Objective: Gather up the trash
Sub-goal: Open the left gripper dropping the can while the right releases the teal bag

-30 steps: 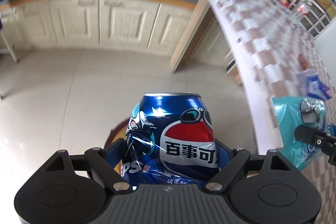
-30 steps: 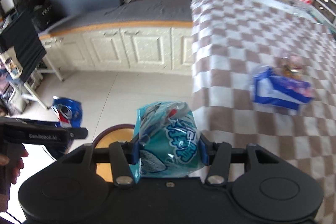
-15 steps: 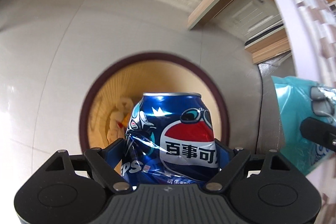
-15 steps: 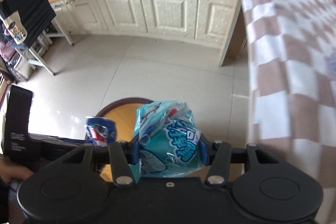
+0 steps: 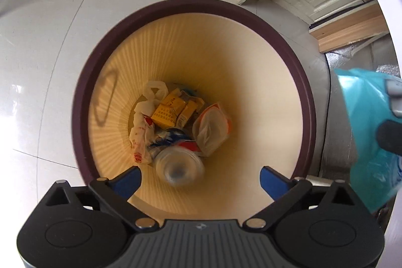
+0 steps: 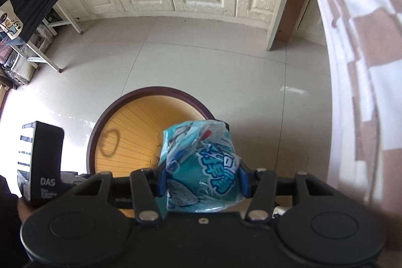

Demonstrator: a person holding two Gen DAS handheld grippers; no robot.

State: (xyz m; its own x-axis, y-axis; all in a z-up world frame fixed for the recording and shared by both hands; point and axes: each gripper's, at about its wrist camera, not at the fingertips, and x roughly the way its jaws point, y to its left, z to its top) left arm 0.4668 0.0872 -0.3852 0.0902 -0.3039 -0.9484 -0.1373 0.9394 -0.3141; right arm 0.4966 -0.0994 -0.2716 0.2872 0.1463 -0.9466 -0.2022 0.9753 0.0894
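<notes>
Left gripper [image 5: 199, 178] above bin [image 5: 307, 102], jaws just opened wide, nothing between; blurred can [image 5: 179, 167] inside bin, below gripper, atop wrappers [image 5: 212, 128]. Right gripper [image 6: 202, 178] beside bin rim, clamping teal snack bag [image 6: 201, 167].

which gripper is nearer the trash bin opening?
Left. The left gripper, jaws just opened, hangs directly above the trash bin with the can dropping in. The right gripper, clamping the teal snack bag, sits beside the rim.
</notes>
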